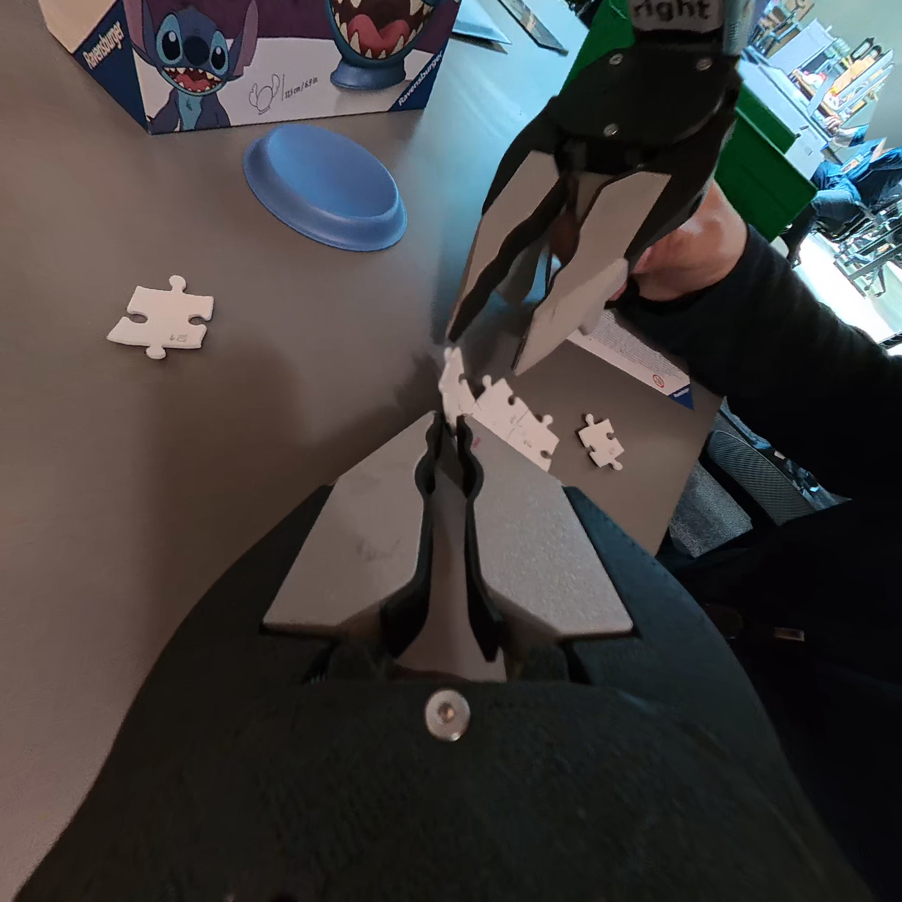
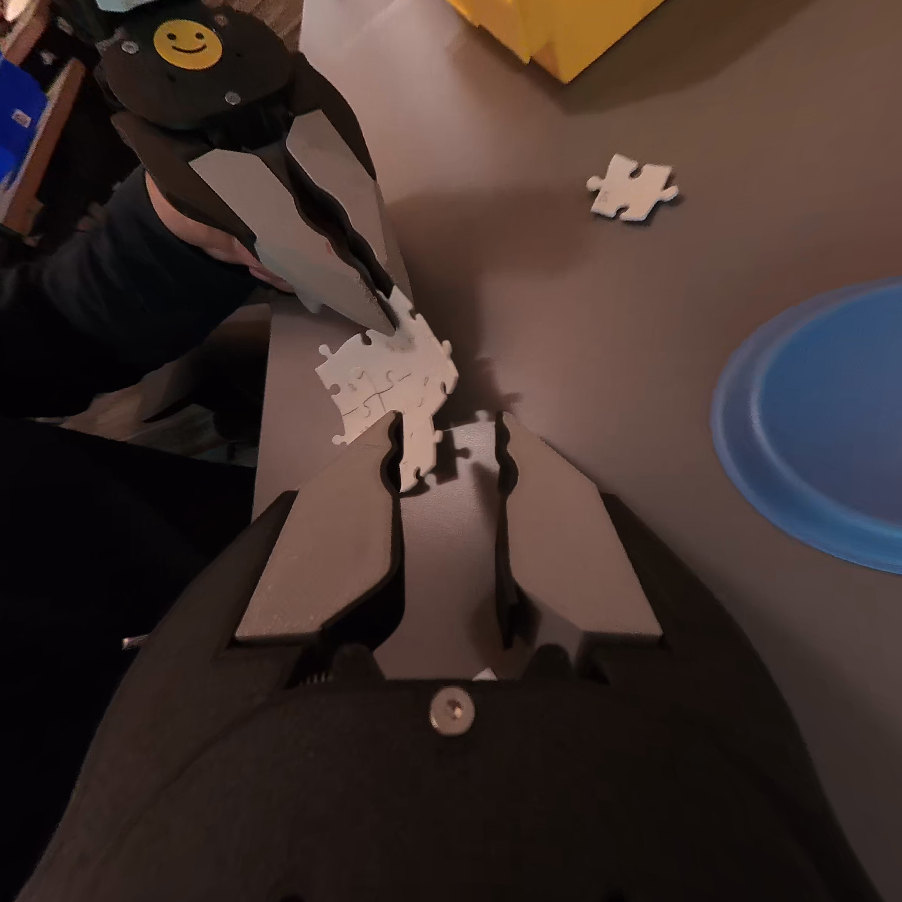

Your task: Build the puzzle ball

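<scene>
A: What does each view show alone?
B: The left wrist view takes in the printed puzzle box (image 1: 273,63) and a green bin (image 1: 761,146). The right wrist view alone shows a yellow box (image 2: 561,29) on the grey worktop (image 2: 610,341).
A: Common to both?
B: The blue stand (image 1: 324,188), one loose piece (image 1: 161,319), and the joined white pieces (image 2: 390,376).
A: State of the grippers?
B: The left gripper (image 1: 450,423) is clamped on one edge of the joined pieces, its fingers nearly together. The right gripper (image 2: 446,427) is apart; the cluster's lower tab lies against its left finger, ungripped.
A: Position?
B: Near the worktop's edge; whether lifted, I cannot tell.
</scene>
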